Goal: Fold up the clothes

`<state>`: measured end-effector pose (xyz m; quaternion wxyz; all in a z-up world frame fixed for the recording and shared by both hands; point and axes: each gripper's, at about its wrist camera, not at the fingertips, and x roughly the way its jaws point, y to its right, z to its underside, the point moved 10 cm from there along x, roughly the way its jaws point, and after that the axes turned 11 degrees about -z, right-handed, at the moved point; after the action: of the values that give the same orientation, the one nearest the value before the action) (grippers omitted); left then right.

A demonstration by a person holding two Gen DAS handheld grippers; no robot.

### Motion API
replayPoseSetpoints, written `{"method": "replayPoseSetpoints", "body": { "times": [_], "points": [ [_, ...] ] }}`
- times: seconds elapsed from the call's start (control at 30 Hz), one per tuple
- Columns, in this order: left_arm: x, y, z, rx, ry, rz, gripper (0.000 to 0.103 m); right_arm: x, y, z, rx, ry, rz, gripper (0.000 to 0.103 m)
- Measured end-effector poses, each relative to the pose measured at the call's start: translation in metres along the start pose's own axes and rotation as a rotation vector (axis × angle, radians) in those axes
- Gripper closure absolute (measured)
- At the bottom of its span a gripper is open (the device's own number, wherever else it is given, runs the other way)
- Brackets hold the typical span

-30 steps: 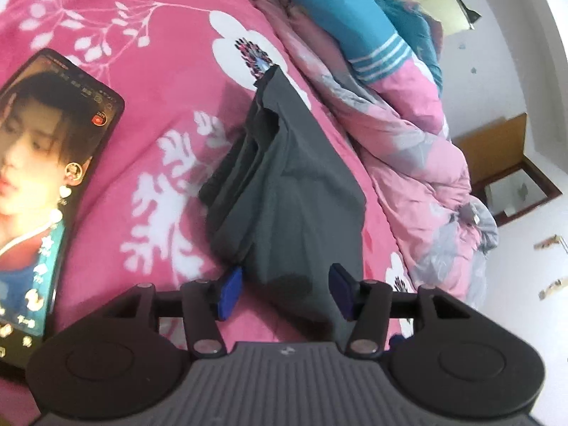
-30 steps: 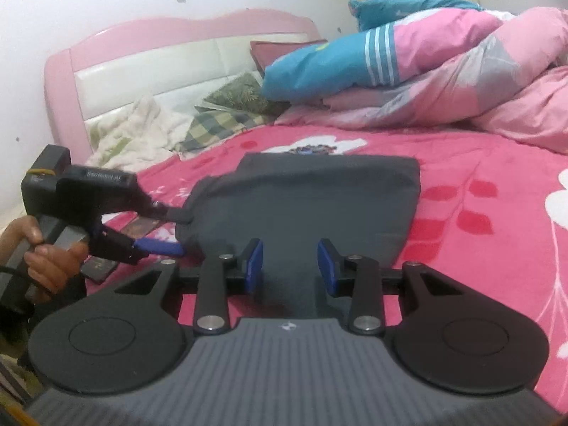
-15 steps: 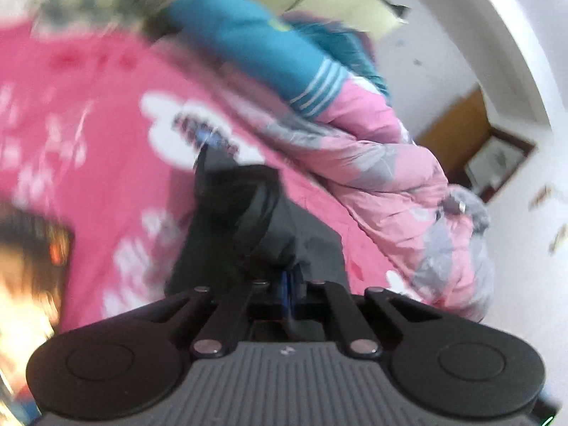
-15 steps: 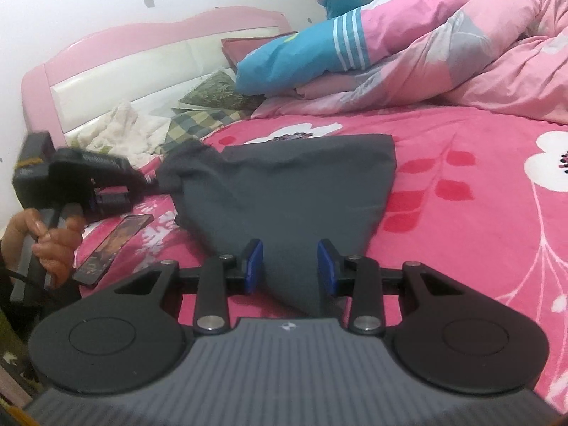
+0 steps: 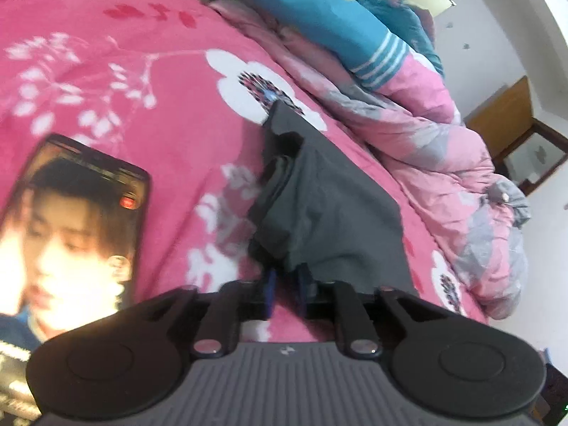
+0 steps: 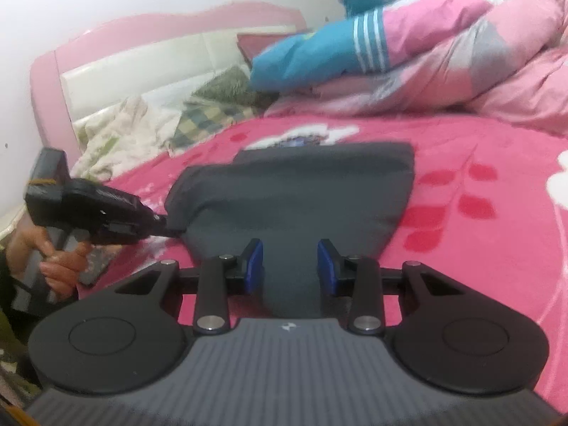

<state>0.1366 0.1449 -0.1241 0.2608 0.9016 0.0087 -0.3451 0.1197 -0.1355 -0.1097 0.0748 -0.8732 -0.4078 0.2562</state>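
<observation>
Garment (image 6: 294,195): dark grey, partly folded, centre frame on the pink bed (image 6: 479,248); left edge bunched in thick layers.
Left gripper (image 5: 285,284): fingers narrow, pinching the bunched edge, lower centre of its view.
Right gripper (image 6: 290,266): fingers wide, straddling the near hem, gripping nothing.
Phone (image 5: 71,220): lit, left of frame, near the garment.
Risks: a thin pinch on stacked layers may let some slip and undo the fold; a leftward drag could sweep cloth over the phone.
Change: a second ago the left fingers were wide over flat cloth; now they are nearly closed.
</observation>
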Motion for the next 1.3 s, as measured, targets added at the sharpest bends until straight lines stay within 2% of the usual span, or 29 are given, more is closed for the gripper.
{"method": "replayPoseSetpoints", "body": {
  "times": [0.07,0.23,0.3,0.33,0.47,0.57,0.63,0.73,0.83,0.93,0.97,1.1,1.27,1.3],
  "points": [
    [-0.015,0.006,-0.004,0.052,0.06,-0.034,0.079,0.009,0.006,0.012,0.018,-0.056,0.013,0.07],
    [-0.054,0.023,-0.015,0.18,0.211,-0.119,0.079,-0.003,0.001,0.008,0.011,-0.028,0.022,0.07],
    [-0.059,0.054,-0.009,0.293,0.251,-0.064,0.077,-0.012,0.0,0.0,0.015,-0.004,0.025,0.07],
    [-0.055,0.071,-0.003,0.348,0.255,-0.036,0.075,-0.016,0.0,-0.006,0.016,0.009,0.027,0.07],
    [-0.01,0.106,0.026,0.479,0.161,-0.038,0.074,-0.017,0.003,-0.049,0.015,0.052,0.009,0.07],
    [0.022,0.099,0.039,0.444,0.071,-0.084,0.076,0.006,0.001,-0.087,0.013,0.041,-0.039,0.07],
    [0.03,0.09,0.043,0.387,0.036,-0.077,0.081,0.036,-0.001,-0.107,0.014,0.01,-0.087,0.071],
    [0.028,0.083,0.044,0.372,0.043,-0.053,0.082,0.089,-0.001,-0.123,0.008,-0.061,-0.137,0.071],
    [0.028,0.078,0.045,0.362,0.045,-0.031,0.082,0.151,0.003,-0.123,0.004,-0.177,-0.187,0.071],
    [0.031,0.075,0.046,0.344,0.039,-0.006,0.083,0.206,0.01,-0.108,-0.038,-0.32,-0.169,0.071],
    [0.031,0.074,0.045,0.335,0.037,0.003,0.083,0.22,0.012,-0.106,-0.045,-0.335,-0.162,0.072],
    [0.033,0.072,0.044,0.307,0.029,0.033,0.084,0.257,0.028,-0.119,-0.013,-0.317,-0.12,0.072],
    [0.032,0.069,0.044,0.283,0.027,0.056,0.084,0.261,0.07,-0.134,0.138,-0.255,-0.002,0.071],
    [0.031,0.069,0.043,0.278,0.027,0.063,0.084,0.246,0.077,-0.139,0.166,-0.214,0.0,0.071]
  ]
}}
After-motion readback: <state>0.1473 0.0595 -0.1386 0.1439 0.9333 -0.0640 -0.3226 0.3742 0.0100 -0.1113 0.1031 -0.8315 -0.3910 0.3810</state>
